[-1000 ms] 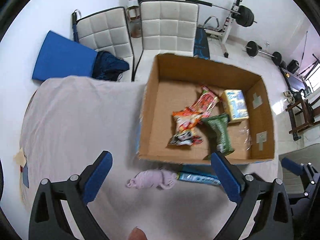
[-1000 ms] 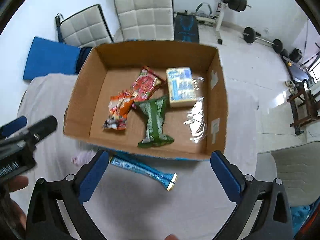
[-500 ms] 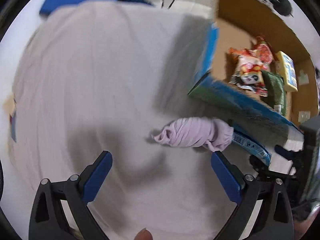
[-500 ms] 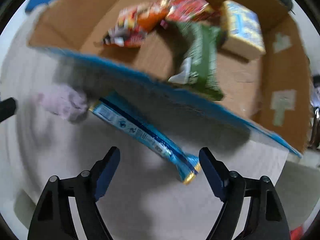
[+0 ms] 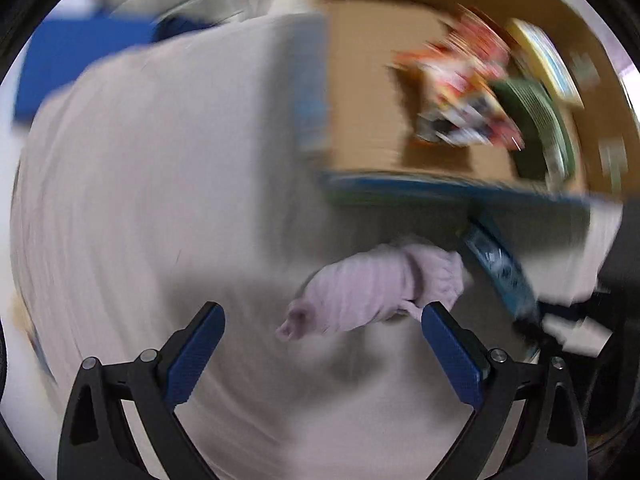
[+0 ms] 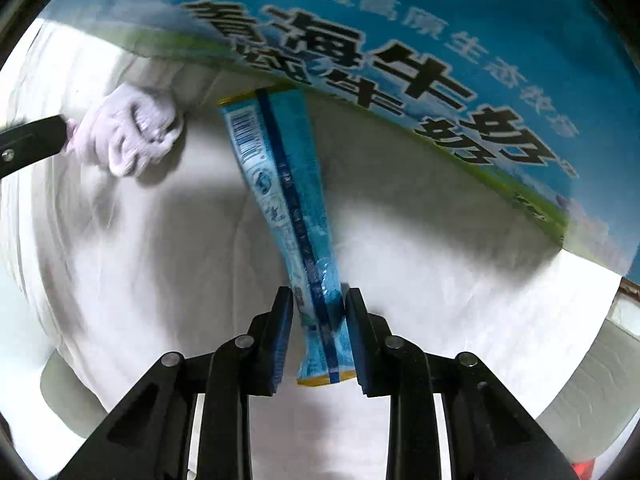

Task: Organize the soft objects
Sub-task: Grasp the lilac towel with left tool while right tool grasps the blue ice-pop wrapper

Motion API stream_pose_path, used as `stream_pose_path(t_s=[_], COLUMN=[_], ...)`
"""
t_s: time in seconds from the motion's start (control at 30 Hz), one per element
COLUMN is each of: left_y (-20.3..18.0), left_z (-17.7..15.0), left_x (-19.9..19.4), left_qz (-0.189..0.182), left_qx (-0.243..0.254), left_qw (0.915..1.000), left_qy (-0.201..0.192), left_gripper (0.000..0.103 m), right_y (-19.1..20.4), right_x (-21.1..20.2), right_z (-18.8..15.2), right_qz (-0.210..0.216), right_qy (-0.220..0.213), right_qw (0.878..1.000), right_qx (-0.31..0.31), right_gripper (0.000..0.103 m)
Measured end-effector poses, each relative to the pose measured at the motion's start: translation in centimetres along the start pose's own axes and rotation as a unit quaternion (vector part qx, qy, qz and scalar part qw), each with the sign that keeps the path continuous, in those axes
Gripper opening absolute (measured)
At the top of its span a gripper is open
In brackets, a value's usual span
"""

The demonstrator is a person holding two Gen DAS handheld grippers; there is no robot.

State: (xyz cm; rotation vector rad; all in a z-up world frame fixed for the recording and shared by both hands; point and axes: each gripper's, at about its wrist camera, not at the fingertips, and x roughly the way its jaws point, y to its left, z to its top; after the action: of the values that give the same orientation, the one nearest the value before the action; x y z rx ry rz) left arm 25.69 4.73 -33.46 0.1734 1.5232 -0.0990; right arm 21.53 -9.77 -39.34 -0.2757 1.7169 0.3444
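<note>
A long blue snack packet (image 6: 288,200) lies on the white cloth in front of the cardboard box (image 6: 400,56). My right gripper (image 6: 319,300) has its pads on both sides of the packet's near end, closed on it. A lilac rolled sock (image 5: 376,292) lies left of the packet; it also shows in the right wrist view (image 6: 124,128). My left gripper (image 5: 322,318) is open low over the cloth, with the sock just beyond and between its fingertips. The left view is blurred. The packet shows there too (image 5: 500,268).
The box (image 5: 368,120) holds several snack packs (image 5: 460,96) and a green pack (image 5: 536,120). The table is covered by a white cloth (image 5: 140,200). A blue mat (image 5: 80,52) and chairs stand beyond the table's far edge.
Both grippers dropped to the cloth. My right gripper narrowed from wide open and closed onto the blue packet's end. My left gripper moved in toward the sock, still open.
</note>
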Motion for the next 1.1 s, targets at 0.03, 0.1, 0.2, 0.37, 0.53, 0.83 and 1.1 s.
stream_pose_path(t_s=[0.03,0.1,0.2,0.37,0.53,0.83,1.1], left_y=[-0.9,-2.9,-4.7,-6.7,-7.4,-5.9,-3.9], left_z=[0.1,0.3,0.3,0.0,-1.1,-5.0,-4.8], left_x=[0.5,1.5,3.0,4.7,4.6,5.5,5.0], left_qz=[0.015,0.042,0.049,0.041,0.022,-0.108,-0.102], left_qx=[0.035,0.101,0.158,0.191,0.130,-0.063,-0.112], left_qw=[0.9993,0.9940,0.9860,0.9803,0.9899,0.9826,0.9824], left_qy=[0.004,0.011,0.017,0.030,0.053,0.137,0.110], left_gripper=[0.101,0.101,0.101,0.065,0.053,0.052,0.053], right_y=[0.1,0.2,0.1,0.1,-1.7,-4.4,-5.4], right_x=[0.1,0.1,0.4,-0.2,-0.3,0.7,0.9], right_z=[-0.1,-0.1,-0.3,0.5,-0.6,-4.3,-3.3], right_qz=[-0.001,-0.003,-0.002,-0.005,0.008,0.126,0.100], right_qy=[0.001,0.000,-0.003,-0.003,0.018,0.028,-0.016], right_qw=[1.000,1.000,1.000,0.999,0.997,0.978,0.977], right_qx=[0.001,0.007,0.016,0.039,0.075,0.162,0.185], right_gripper=[0.030,0.030,0.031,0.031,0.023,0.023,0.025])
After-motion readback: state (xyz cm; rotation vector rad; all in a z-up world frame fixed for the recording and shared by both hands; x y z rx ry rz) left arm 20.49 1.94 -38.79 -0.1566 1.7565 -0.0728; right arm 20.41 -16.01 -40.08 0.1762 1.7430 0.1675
